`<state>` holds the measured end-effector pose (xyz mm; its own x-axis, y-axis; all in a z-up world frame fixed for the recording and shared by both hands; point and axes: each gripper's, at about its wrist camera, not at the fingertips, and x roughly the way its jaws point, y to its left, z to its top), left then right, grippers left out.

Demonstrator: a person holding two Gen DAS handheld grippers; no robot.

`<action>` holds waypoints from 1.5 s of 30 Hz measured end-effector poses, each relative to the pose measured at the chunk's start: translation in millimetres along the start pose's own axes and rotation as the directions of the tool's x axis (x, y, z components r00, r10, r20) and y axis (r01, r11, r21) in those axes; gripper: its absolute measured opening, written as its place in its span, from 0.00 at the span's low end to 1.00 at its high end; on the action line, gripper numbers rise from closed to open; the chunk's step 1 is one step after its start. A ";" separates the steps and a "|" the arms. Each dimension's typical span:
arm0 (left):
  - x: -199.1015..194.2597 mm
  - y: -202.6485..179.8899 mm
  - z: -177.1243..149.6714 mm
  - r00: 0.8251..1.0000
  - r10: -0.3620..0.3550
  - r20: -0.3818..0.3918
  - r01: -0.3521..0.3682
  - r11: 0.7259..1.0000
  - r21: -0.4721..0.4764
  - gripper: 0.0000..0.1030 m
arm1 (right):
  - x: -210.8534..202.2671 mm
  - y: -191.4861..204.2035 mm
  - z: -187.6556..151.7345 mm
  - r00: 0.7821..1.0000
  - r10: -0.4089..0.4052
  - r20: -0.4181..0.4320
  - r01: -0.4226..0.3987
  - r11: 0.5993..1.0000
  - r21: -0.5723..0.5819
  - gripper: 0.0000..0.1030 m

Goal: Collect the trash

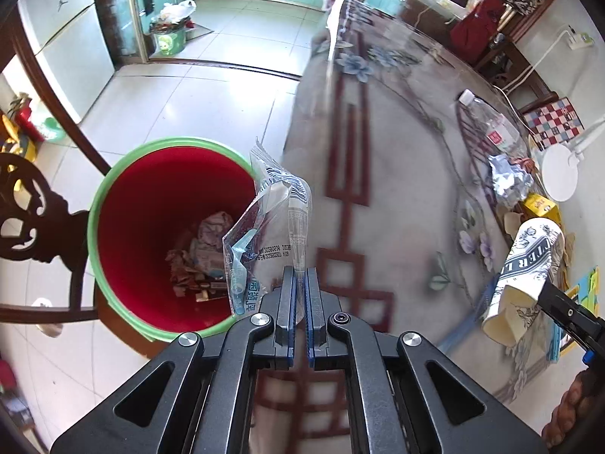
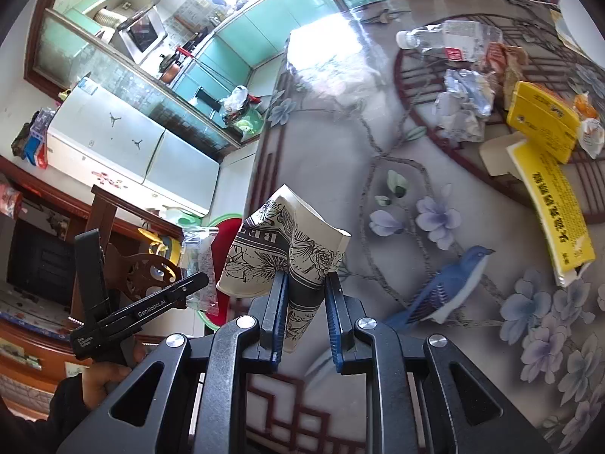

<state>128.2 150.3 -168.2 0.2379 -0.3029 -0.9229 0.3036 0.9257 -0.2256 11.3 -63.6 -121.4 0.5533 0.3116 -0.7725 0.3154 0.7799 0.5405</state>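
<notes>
1. Table (image 1: 397, 174), one: floral cloth under a glossy cover, bearing the remaining litter.
2. Bin (image 1: 113, 204), one: green rim, red inside, set on the floor beside the table edge; crumpled scraps are seen at its bottom.
3. Paper cup (image 2: 287, 249), one: crushed, printed in black, clamped between the jaws of the right gripper (image 2: 304, 283), held above the table edge.
4. Plastic wrapper (image 1: 272, 227), one: clear, pinched by its lower edge in the nearly closed jaws of the left gripper (image 1: 300, 276), held over the bin's rim.
5. Plastic bottle (image 2: 450, 39), one: laid flat on the table.
6. Yellow boxes (image 2: 540, 121), two: laid side by side.
7. Foil wad (image 2: 465, 94), one: crumpled beside the bottle.
</notes>
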 end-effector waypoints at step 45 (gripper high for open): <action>-12.4 95.4 9.1 0.996 0.072 0.049 -0.061 0.980 -0.191 0.54 | 131.5 130.9 26.3 0.982 0.098 -0.163 -0.127 0.976 -0.178 0.35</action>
<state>162.6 240.3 -175.4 0.3038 -0.2465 -0.9203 0.1065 0.9687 -0.2243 145.6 65.2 -143.4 0.4481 0.4710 -0.7598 0.1007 0.8180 0.5664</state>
